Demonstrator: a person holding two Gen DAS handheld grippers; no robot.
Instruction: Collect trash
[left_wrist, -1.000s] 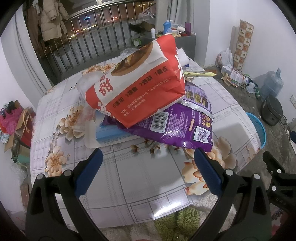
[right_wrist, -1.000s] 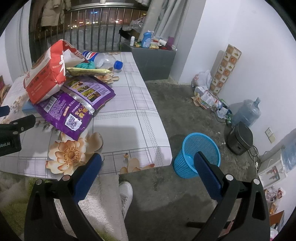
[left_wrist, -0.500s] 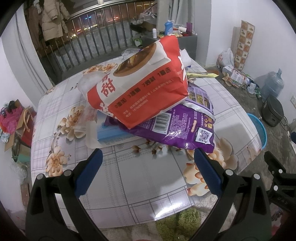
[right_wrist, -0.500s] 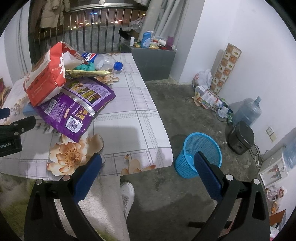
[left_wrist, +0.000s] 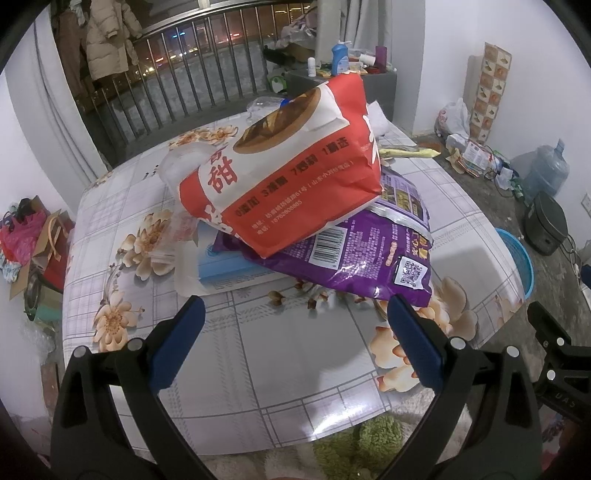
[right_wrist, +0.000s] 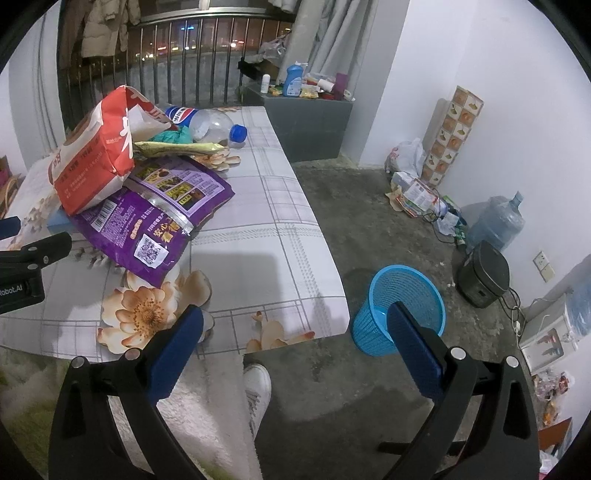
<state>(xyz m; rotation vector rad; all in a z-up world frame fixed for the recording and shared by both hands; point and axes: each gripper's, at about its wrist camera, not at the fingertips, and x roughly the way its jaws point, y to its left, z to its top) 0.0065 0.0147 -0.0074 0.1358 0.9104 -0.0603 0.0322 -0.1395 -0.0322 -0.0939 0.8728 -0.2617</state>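
A pile of trash lies on the flowered table (left_wrist: 258, 354): a red and white bag (left_wrist: 288, 173) on top of a purple bag (left_wrist: 369, 254), with a blue and white packet (left_wrist: 229, 269) under them. In the right wrist view the red bag (right_wrist: 92, 158), the purple bag (right_wrist: 155, 218), a yellow-green wrapper (right_wrist: 177, 148) and a plastic bottle (right_wrist: 207, 123) show. My left gripper (left_wrist: 293, 314) is open and empty, just short of the pile. My right gripper (right_wrist: 295, 321) is open and empty, past the table corner, near the blue basket (right_wrist: 399, 306) on the floor.
A person's white shoe (right_wrist: 256, 384) stands on the floor by the table's edge. A water jug (right_wrist: 495, 221), a dark cooker (right_wrist: 484, 273) and loose litter (right_wrist: 413, 192) are along the right wall. A grey cabinet (right_wrist: 306, 114) stands behind the table.
My left gripper has moved slightly closer to the pile. The right wrist view has shifted a little toward the table and basket. Both grippers stay open.
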